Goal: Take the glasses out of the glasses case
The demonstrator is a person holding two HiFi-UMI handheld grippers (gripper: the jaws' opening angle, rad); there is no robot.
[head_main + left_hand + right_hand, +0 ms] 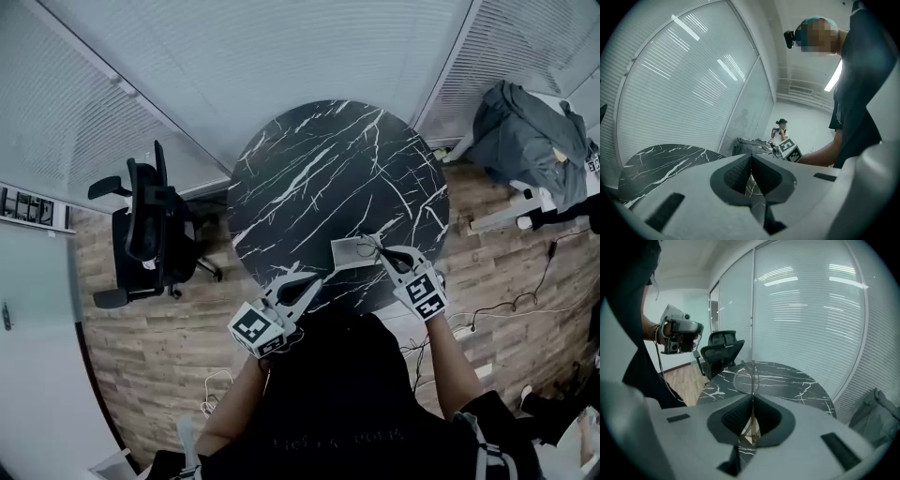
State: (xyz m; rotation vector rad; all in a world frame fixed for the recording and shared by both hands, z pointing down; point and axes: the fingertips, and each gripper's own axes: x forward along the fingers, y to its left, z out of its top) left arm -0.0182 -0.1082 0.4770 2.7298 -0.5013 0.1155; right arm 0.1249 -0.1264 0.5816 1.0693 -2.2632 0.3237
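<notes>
A pale grey glasses case (348, 252) lies open on the near edge of the round black marble table (328, 169). My right gripper (386, 255) sits just right of the case, shut on thin wire-rimmed glasses (746, 373). In the right gripper view the glasses stand up from between the closed pads (736, 416), held above the table. My left gripper (302, 284) hovers at the table's near edge, left of the case, with its jaws shut and nothing between them (751, 157).
A black office chair (150, 230) stands left of the table on the wood floor. A grey coat (525, 141) is heaped at the far right, with cables on the floor beside me. Blinds and glass walls close off the far side.
</notes>
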